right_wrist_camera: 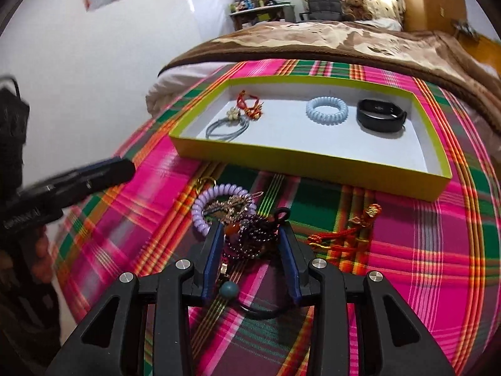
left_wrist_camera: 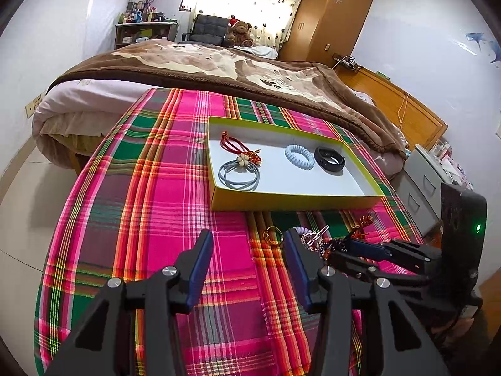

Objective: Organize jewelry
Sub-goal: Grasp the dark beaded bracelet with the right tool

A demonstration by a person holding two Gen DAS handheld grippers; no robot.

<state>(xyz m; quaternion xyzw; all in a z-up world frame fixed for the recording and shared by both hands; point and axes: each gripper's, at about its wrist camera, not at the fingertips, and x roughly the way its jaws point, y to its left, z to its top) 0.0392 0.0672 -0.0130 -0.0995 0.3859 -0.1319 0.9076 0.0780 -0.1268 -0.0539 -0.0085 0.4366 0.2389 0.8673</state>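
Note:
A yellow-green tray [left_wrist_camera: 294,201] [right_wrist_camera: 300,159] on the plaid cloth holds a red cord bracelet [left_wrist_camera: 238,148], grey hair ties [left_wrist_camera: 238,177], a light blue coil tie [left_wrist_camera: 299,156] [right_wrist_camera: 327,109] and a black wristband [left_wrist_camera: 329,159] [right_wrist_camera: 380,115]. In front of it lies a pile: a purple coil tie [right_wrist_camera: 208,202], a dark bead bracelet [right_wrist_camera: 250,238], gold pieces and a red knotted cord [right_wrist_camera: 344,233]. My right gripper [right_wrist_camera: 252,228] is open, its fingers on either side of the bead bracelet. My left gripper [left_wrist_camera: 247,241] is open and empty, left of the pile.
The plaid cloth [left_wrist_camera: 150,194] covers a table in front of a bed with a brown blanket [left_wrist_camera: 219,65]. A wooden wardrobe [left_wrist_camera: 328,15] and a wooden desk [left_wrist_camera: 391,100] stand at the right. A teal bead hair tie [right_wrist_camera: 228,289] lies between my right fingers.

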